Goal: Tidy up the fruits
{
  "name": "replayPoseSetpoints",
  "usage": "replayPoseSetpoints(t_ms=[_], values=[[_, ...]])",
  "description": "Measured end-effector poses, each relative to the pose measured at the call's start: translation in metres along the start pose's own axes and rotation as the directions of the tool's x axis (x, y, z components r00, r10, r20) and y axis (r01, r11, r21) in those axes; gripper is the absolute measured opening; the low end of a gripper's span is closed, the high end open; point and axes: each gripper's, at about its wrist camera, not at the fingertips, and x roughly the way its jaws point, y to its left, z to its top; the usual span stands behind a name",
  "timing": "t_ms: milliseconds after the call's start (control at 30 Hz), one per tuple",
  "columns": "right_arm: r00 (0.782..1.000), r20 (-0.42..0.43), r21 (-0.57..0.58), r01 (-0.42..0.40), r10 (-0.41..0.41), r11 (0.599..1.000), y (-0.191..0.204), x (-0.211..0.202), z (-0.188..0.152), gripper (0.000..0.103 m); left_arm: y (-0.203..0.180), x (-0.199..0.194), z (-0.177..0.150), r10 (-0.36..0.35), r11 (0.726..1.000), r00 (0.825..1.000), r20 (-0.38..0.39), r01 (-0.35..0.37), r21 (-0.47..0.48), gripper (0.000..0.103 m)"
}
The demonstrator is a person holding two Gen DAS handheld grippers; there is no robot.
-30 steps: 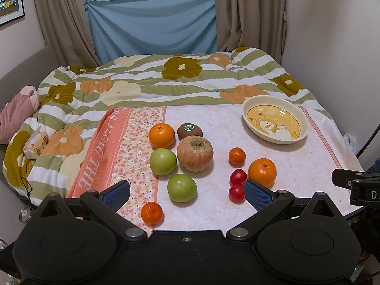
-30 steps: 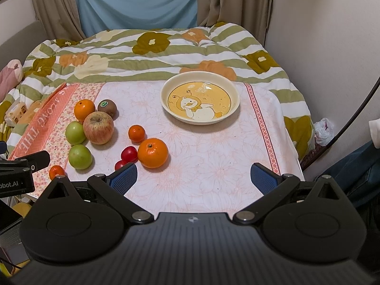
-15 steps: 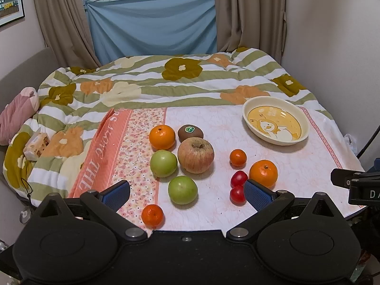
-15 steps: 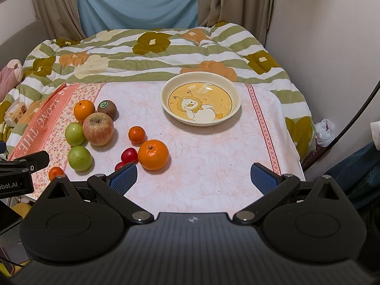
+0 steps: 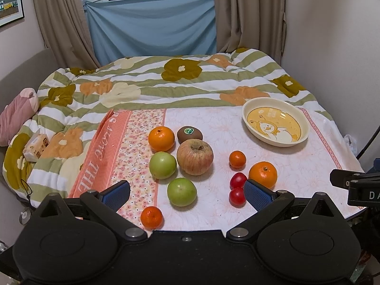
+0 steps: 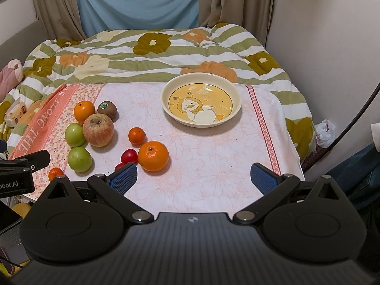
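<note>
Loose fruit lies on a pink floral cloth: a red-yellow apple (image 5: 194, 156), two green apples (image 5: 163, 165) (image 5: 182, 191), a kiwi (image 5: 189, 134), two large oranges (image 5: 161, 138) (image 5: 263, 174), two small tangerines (image 5: 237, 159) (image 5: 151, 217) and two cherry tomatoes (image 5: 238, 180) (image 5: 237, 196). An empty cream bowl with a yellow duck picture (image 6: 201, 102) stands at the far right. My left gripper (image 5: 187, 193) is open, hovering at the near edge over the fruit. My right gripper (image 6: 193, 179) is open above bare cloth, with the large orange (image 6: 153, 155) beside its left finger.
The cloth (image 5: 213, 128) covers a small table set against a bed with a green-striped flowered quilt (image 5: 166, 85). A tissue pack (image 5: 35, 146) and pink pillow (image 5: 14, 116) lie left. A wall (image 6: 332, 47) and dark cable (image 6: 351, 125) are close on the right.
Both grippers have drifted slightly; the fruit and bowl sit a little lower in both views. Nothing on the cloth has moved, and both grippers stay open.
</note>
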Motion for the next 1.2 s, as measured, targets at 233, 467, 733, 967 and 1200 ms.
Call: replayPoseSetpoints(t_ms=[233, 467, 733, 967, 1200], values=[[1.000, -0.002, -0.001, 0.001, -0.001, 1.000, 0.001, 0.003, 0.001, 0.103, -0.002, 0.000, 0.002, 0.000, 1.000, 1.000, -0.004, 0.000, -0.001, 0.103], [1.000, -0.002, -0.001, -0.001, 0.001, 1.000, 0.002, 0.003, 0.001, 0.103, -0.002, 0.001, 0.001, -0.001, 1.000, 1.000, -0.006, 0.001, -0.004, 0.103], [1.000, -0.002, -0.001, 0.000, 0.000, 1.000, 0.004, 0.006, 0.006, 0.103, -0.002, 0.000, 0.001, -0.002, 1.000, 1.000, -0.007, 0.002, 0.000, 0.103], [1.000, 0.000, 0.007, 0.001, -0.001, 1.000, 0.001, 0.005, 0.007, 0.103, -0.001, -0.001, 0.001, -0.009, 1.000, 1.000, -0.006, 0.009, 0.000, 0.103], [0.999, -0.001, -0.057, -0.047, 0.047, 0.997, 0.004, 0.003, 0.015, 0.103, 0.006, -0.003, 0.000, 0.025, 0.999, 1.000, -0.016, -0.026, -0.027, 0.103]])
